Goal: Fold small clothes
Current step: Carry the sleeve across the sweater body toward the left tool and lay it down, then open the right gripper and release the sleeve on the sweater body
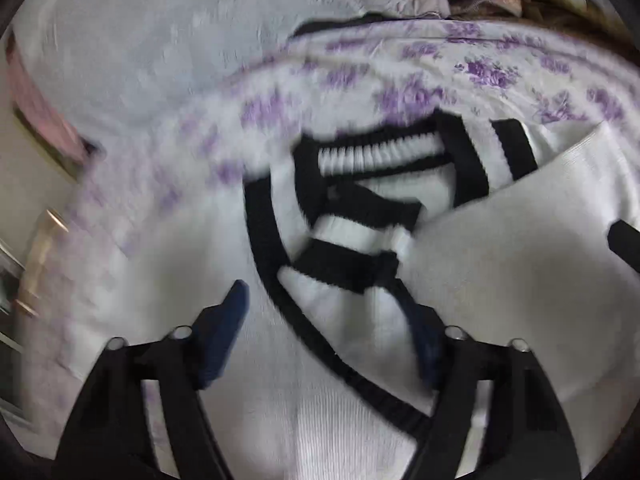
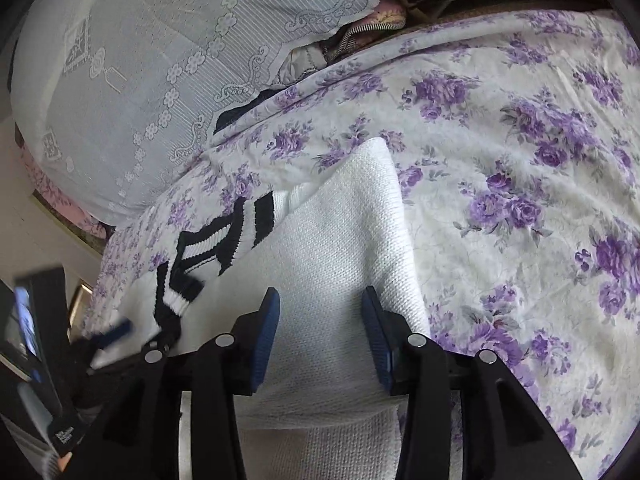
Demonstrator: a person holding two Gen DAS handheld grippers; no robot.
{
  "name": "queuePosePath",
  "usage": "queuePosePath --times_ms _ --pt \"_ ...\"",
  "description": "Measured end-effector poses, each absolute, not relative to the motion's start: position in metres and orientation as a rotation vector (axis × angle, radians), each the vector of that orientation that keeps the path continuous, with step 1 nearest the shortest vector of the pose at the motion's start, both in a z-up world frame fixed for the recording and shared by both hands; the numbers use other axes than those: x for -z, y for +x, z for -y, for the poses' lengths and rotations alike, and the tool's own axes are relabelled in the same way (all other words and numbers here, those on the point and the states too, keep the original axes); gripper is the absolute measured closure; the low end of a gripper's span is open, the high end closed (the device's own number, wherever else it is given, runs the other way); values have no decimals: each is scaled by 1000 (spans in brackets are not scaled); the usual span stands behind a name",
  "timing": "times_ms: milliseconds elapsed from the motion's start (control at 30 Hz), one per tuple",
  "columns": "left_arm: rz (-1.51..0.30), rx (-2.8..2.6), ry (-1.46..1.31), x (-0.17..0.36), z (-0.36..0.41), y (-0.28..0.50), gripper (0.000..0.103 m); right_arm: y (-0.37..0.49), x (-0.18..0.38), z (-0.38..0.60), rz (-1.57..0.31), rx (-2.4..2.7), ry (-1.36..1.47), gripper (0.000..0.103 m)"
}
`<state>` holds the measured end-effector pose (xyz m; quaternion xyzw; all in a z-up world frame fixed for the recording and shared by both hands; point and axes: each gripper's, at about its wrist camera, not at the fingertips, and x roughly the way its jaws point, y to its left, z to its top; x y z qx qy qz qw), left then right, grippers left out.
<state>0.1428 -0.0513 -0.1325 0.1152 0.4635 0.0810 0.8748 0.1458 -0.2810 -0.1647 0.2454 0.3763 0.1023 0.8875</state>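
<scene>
Clearly one white knit sweater (image 1: 500, 264), black-trimmed, lies on the bed's purple-flowered sheet (image 1: 420, 76).

Left wrist view, blurred: the left gripper (image 1: 332, 316) hangs over the sweater's black-and-white ribbed collar, jaws wide apart, one sleeve folded across the front. Right wrist view: the right gripper (image 2: 320, 304) sits over a folded plain white panel of the single sweater (image 2: 344, 232), jaws apart with knit between them; a lace cloth (image 2: 152, 60) lies behind, and the left gripper (image 2: 116, 330) shows at the left edge.
</scene>
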Motion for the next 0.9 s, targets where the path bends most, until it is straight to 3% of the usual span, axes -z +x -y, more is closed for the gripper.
queuePosePath --times_ms 33,67,133,267,400,567,700,833,867,900 --pt "-963 -170 176 130 32 133 29 146 166 284 -782 -220 529 60" --pt "-957 -182 126 128 12 122 15 146 166 285 -781 -224 540 60" --pt "-953 -220 -3 129 -35 100 6 146 167 286 -781 -229 554 60" --pt "-1000 -246 -218 135 -94 72 8 146 167 282 -781 -217 538 60" --pt "-955 -213 -247 121 -96 62 8 146 167 284 -778 -220 553 61" --pt "-867 -146 -85 103 -55 73 8 141 151 281 -722 -255 555 64" --pt "-874 -157 97 121 -24 101 8 160 135 277 -706 -295 536 67" --pt "-919 -144 69 143 -29 113 4 196 140 283 -730 -239 504 67" --pt "-918 -136 54 142 -33 113 4 206 150 286 -765 -210 497 69" --pt "-916 -126 40 141 -35 114 4 216 168 295 -806 -196 533 81"
